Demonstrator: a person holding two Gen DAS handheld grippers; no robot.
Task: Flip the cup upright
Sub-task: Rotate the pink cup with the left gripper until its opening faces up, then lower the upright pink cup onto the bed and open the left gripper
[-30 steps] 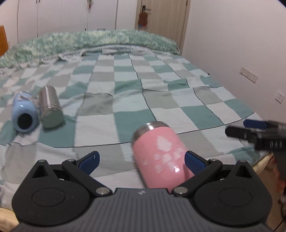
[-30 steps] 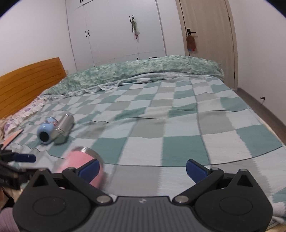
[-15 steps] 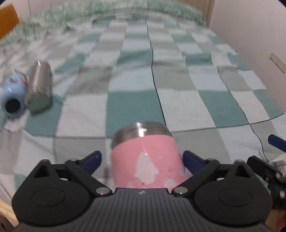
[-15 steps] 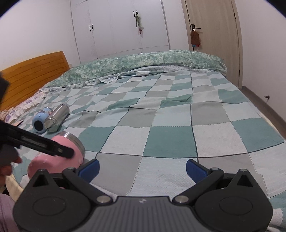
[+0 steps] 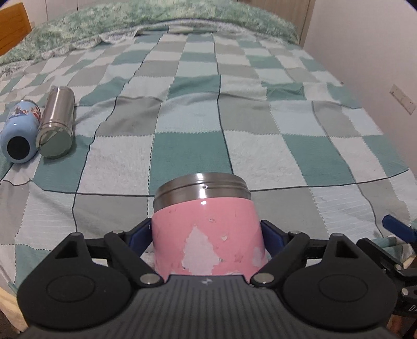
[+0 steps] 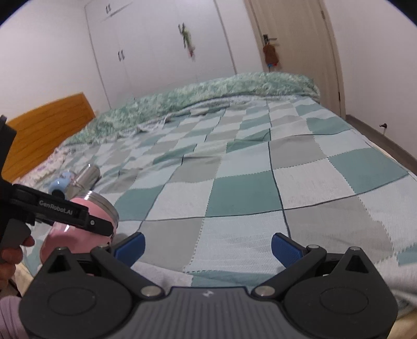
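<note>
Left wrist view: the left gripper (image 5: 207,236) was closed on the pink cup (image 5: 208,234), its two blue pads (image 5: 139,234) pressed against opposite sides of the painted body. The cup lay lengthwise along the fingers, its steel rim (image 5: 202,189) pointing away from the camera, over the near edge of the checked blanket (image 5: 260,146); whether it rested on the blanket or was raised off it could not be told. The pink paint was chipped in pale patches. At far left a blue bottle (image 5: 19,139) and a steel flask (image 5: 56,126) lay on their sides, touching along their lengths, well apart from the cup. A blue pad of the right gripper (image 5: 396,226) showed at the right edge, near the bed's corner. A green quilt (image 5: 156,23) lay bunched along the far end of the bed. Right wrist view: the right gripper (image 6: 207,246) stood wide open and held nothing, its pads (image 6: 285,246) poised over the blanket (image 6: 286,169) near the bed's edge. At lower left the cup (image 6: 78,229) appeared tilted, rim (image 6: 105,208) higher than base, crossed by a black finger of the left gripper (image 6: 78,217). Beyond it lay the bottle (image 6: 61,183) and flask (image 6: 87,177). A wooden headboard (image 6: 44,133), a white wardrobe (image 6: 161,52) and a door (image 6: 294,47) stood behind the bed.
</note>
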